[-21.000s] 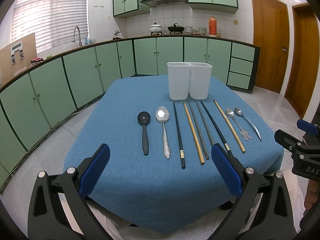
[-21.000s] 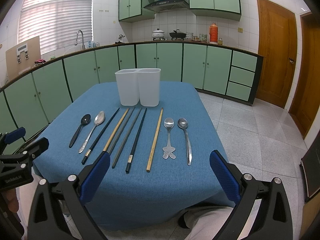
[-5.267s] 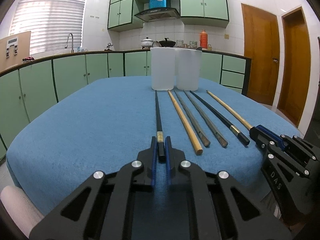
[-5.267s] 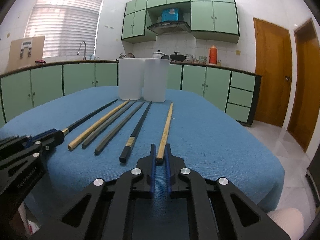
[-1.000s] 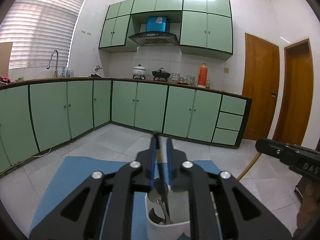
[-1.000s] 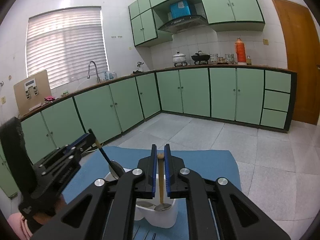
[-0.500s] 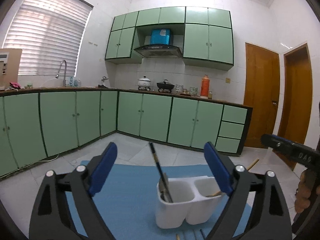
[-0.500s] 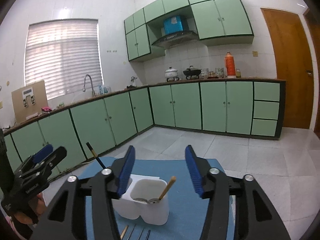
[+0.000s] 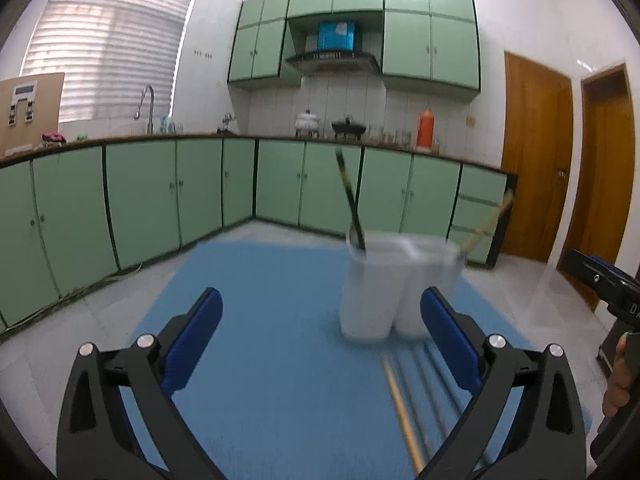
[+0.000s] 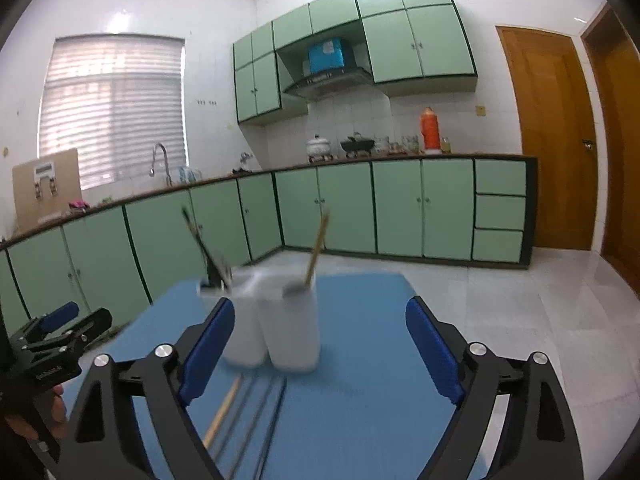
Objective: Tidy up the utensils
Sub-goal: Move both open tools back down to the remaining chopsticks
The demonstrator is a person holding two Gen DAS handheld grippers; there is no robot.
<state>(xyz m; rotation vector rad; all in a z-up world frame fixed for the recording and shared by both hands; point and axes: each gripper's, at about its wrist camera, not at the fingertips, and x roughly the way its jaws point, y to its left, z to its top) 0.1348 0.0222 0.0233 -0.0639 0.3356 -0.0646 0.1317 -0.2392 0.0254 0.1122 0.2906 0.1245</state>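
A white two-compartment holder (image 9: 394, 286) (image 10: 276, 320) stands on the blue tablecloth (image 9: 272, 320). A black chopstick (image 9: 352, 204) (image 10: 202, 242) leans out of its left compartment and a wooden chopstick (image 9: 486, 220) (image 10: 316, 248) out of its right one. A wooden chopstick (image 9: 402, 412) (image 10: 222, 412) and several dark ones (image 9: 440, 392) (image 10: 260, 420) lie on the cloth in front of the holder. My left gripper (image 9: 320, 344) is open and empty, back from the holder. My right gripper (image 10: 320, 352) is open and empty in front of it.
Green kitchen cabinets (image 9: 160, 200) run along the far walls with a sink tap (image 9: 146, 100) and pots on the counter (image 9: 348, 128). Wooden doors (image 9: 536, 156) stand at the right. Tiled floor (image 10: 520, 312) surrounds the table.
Both open grippers have drawn back and lowered from the holder. The chopsticks lying on the cloth have come into view at the bottom.
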